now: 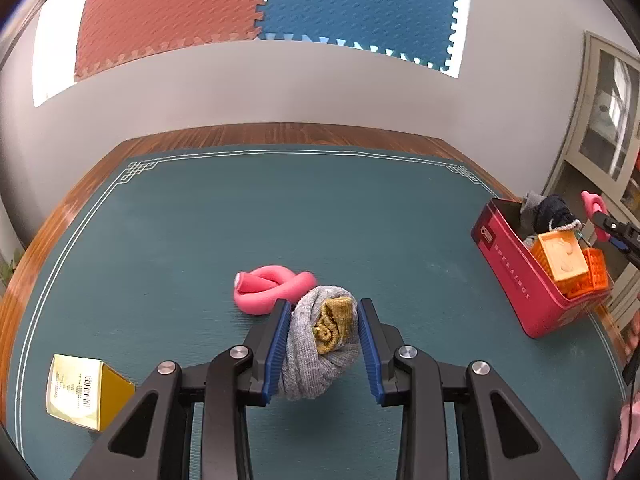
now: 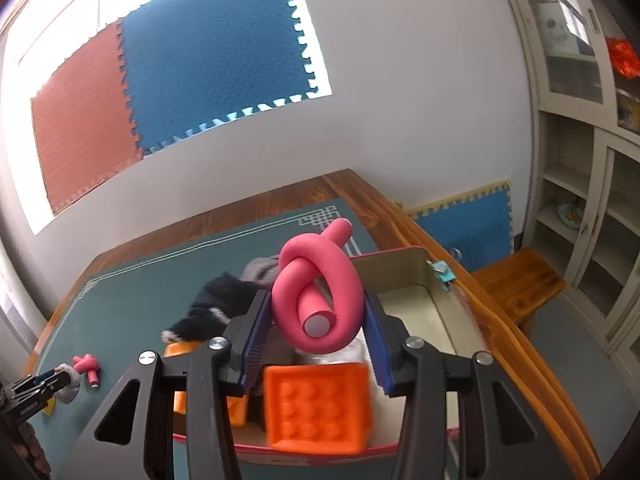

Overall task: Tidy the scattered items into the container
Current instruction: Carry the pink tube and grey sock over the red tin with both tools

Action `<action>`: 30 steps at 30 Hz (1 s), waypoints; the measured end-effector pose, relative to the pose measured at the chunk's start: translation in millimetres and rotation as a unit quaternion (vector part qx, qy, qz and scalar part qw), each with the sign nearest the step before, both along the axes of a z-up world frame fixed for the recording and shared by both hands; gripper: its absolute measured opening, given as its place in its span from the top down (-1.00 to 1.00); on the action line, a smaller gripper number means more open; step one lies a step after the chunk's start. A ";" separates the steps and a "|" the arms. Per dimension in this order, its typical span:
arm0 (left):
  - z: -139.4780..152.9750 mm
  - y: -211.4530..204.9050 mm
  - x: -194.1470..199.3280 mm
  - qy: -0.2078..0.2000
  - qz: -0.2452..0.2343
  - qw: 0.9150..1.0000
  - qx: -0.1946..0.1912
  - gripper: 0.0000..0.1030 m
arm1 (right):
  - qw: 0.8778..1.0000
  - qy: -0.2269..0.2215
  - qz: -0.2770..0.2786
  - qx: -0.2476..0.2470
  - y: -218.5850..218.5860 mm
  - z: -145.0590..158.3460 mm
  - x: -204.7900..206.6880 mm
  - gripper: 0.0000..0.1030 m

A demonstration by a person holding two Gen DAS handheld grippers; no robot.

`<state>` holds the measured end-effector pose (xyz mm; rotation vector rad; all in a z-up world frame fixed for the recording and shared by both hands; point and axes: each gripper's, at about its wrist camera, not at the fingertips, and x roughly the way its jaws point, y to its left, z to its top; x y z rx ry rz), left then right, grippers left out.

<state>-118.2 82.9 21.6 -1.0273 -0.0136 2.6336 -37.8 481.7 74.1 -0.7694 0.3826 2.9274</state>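
In the left wrist view my left gripper (image 1: 323,308) is open around a rolled grey and mustard sock bundle (image 1: 320,340) lying on the green mat. The left pad touches it and the right pad stands just clear. A knotted pink foam roller (image 1: 266,286) lies just beyond the bundle. The red container (image 1: 516,280) sits at the right edge. In the right wrist view my right gripper (image 2: 316,304) is shut on a second knotted pink foam roller (image 2: 316,292), held over the container (image 2: 448,320), above an orange cube (image 2: 320,404) and dark socks (image 2: 220,312).
A gold box (image 1: 86,390) lies on the mat at the near left. The container also holds orange cubes (image 1: 560,254) and rolled socks (image 1: 548,210). The wooden table edge (image 2: 496,332) runs right of the container, with a wooden bench (image 2: 520,284) and shelves (image 2: 580,200) beyond.
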 end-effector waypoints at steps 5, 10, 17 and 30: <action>1.7 5.4 3.5 0.002 -0.008 1.000 0.004 0.31 | 1.000 -0.011 -0.014 -0.006 7.1 -8.2 -4.2 0.05; 1.9 9.4 5.2 0.004 -0.011 1.000 0.001 0.31 | 0.999 -0.017 -0.028 -0.012 16.1 -15.3 -9.5 -0.11; 2.1 14.5 7.1 0.005 -0.015 1.000 -0.004 0.31 | 0.999 0.004 -0.044 -0.018 24.9 -10.6 -0.3 -0.53; 8.4 61.1 19.0 0.005 -0.071 0.997 0.010 0.31 | 0.996 0.027 -0.084 -0.025 37.1 -2.5 13.6 -0.54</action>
